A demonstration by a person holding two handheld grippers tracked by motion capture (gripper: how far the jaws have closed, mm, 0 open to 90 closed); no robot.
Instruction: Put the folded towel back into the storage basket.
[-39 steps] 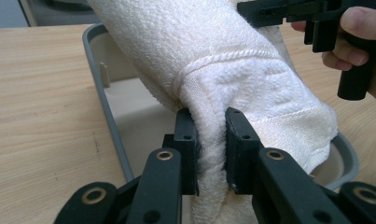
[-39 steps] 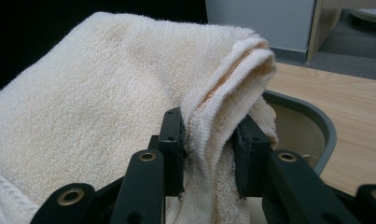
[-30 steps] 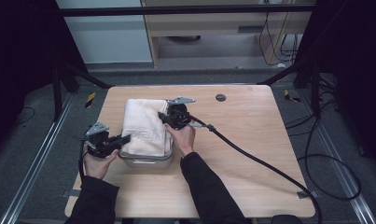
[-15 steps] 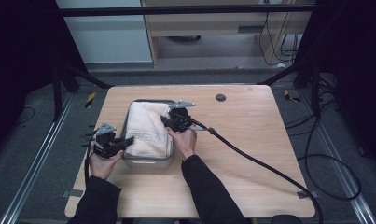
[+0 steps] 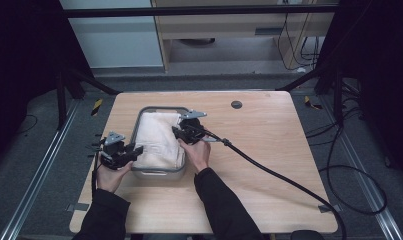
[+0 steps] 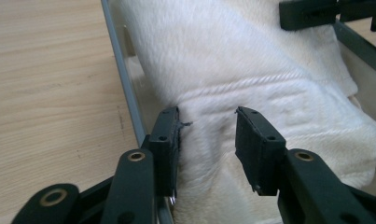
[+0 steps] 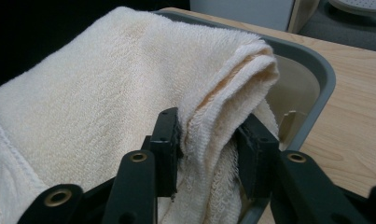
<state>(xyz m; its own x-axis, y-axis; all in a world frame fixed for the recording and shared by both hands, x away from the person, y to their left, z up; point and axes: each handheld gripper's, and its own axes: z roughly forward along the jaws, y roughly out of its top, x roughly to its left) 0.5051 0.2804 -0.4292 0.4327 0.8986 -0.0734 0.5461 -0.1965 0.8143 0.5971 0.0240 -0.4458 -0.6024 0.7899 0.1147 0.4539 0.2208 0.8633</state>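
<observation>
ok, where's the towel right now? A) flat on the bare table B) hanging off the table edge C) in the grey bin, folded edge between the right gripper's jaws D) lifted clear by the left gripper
C: the towel lies in the grey bin, and in the right gripper view the right gripper has its jaws either side of the towel's folded edge; the left gripper is open over the towel.

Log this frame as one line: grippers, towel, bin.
left gripper: open, over towel | right gripper: folded towel edge between jaws, grip unclear | towel: in grey bin | bin: on table
</observation>
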